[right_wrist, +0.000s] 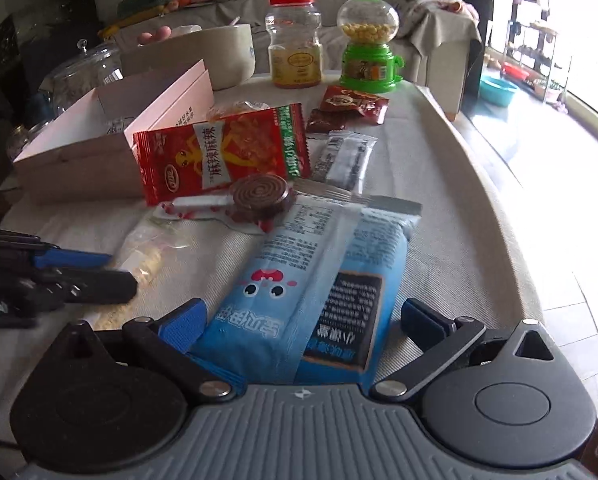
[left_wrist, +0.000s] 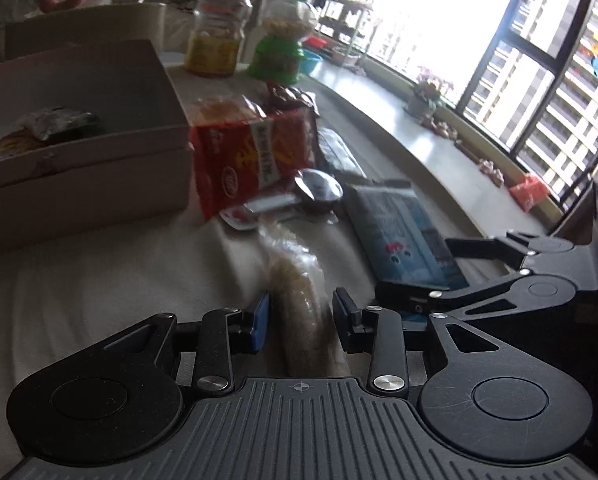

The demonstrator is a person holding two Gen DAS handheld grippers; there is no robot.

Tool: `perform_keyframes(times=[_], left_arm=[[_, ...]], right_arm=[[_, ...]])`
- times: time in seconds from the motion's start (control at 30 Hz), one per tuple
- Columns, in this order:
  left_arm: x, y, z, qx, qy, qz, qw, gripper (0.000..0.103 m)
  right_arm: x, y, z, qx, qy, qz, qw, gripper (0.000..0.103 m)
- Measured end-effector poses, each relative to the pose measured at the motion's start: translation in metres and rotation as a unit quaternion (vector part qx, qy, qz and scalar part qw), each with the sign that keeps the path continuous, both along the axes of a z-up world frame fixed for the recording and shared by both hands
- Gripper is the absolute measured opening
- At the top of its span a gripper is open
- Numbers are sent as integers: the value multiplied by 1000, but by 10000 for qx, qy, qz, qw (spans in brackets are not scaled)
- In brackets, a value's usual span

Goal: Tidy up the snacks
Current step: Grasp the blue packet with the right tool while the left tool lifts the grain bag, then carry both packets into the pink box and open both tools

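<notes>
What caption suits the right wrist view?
Right gripper open around a blue snack packet on the cloth-covered table, left gripper at a clear cracker packet beside it.
</notes>
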State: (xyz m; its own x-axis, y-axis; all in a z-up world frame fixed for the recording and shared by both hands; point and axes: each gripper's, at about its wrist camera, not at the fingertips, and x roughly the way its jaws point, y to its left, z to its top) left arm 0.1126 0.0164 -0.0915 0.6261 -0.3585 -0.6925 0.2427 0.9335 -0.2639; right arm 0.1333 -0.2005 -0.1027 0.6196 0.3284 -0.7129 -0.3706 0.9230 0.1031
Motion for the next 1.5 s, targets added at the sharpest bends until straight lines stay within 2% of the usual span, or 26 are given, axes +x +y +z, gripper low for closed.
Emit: perform_keyframes(times=[0.07, 0.17, 0.23, 0.33, 0.4, 0.43, 0.53, 0.63, 0.67, 0.73, 0.8, 0.97, 1.03, 1.1, 1.2, 1.27, 1.4, 1.5], left_arm=[[-8, -6, -3, 216, -232, -116, 9994, 39], [-15, -5, -4, 222, -231, -199, 9993, 36], [-18, 1, -3, 88, -121, -194, 9997, 34], [-23, 13, 2, -323, 93, -96, 9994, 33], [-31, 22, 10, -423, -26, 33, 9991, 33], [-36, 26, 15, -431, -97, 106, 9990, 33], [-48, 38, 27, -426, -238, 393, 9980, 33], [-53, 47, 28, -397, -172, 647, 9970, 33], [-55, 50, 26, -393, -111, 720, 9966, 33], [-61, 53, 23, -362, -13, 799, 9961, 33], [-69, 55, 21, -329, 60, 838, 9959, 33], [-89, 64, 20, -342, 193, 932, 9949, 33], [-96, 68, 24, -407, 171, 1002, 9940, 33], [-103, 73, 35, -522, 33, 1051, 9931, 33], [-109, 81, 63, -637, -365, 1124, 9909, 33], [-110, 86, 87, -528, -729, 1132, 9895, 33], [-96, 100, 134, -201, -1362, 1251, 9825, 33], [-67, 121, 160, -235, -1611, 1576, 9740, 33]], right_arm=[[-7, -7, -2, 48, -99, -99, 9999, 103], [-13, -11, -2, 177, -95, -236, 9995, 103], [-10, -10, 0, 132, -3, -268, 9996, 103], [-8, -4, 0, -104, 41, -105, 9999, 103], [-4, -1, 3, -233, 104, 156, 9996, 102], [-1, -2, 5, -199, 167, 209, 9994, 101], [13, -8, 13, 256, 180, -156, 9994, 100], [32, -8, 8, 461, 402, -372, 9974, 100], [33, -6, 7, 440, 321, -430, 9976, 97], [28, 0, 7, 130, 223, -430, 9987, 86], [19, 3, 10, -127, 158, -257, 9995, 81], [-11, -12, 25, 170, 413, 296, 9986, 77], [-29, -13, 41, 184, 179, 575, 9980, 75], [-49, -10, 65, 218, -268, 848, 9958, 75], [-71, -2, 107, 521, -914, 1307, 9858, 76], [-77, 10, 136, 648, -1324, 1585, 9763, 76], [-68, 42, 189, 791, -1990, 1873, 9587, 76], [-46, 70, 225, 792, -2424, 1867, 9487, 76]])
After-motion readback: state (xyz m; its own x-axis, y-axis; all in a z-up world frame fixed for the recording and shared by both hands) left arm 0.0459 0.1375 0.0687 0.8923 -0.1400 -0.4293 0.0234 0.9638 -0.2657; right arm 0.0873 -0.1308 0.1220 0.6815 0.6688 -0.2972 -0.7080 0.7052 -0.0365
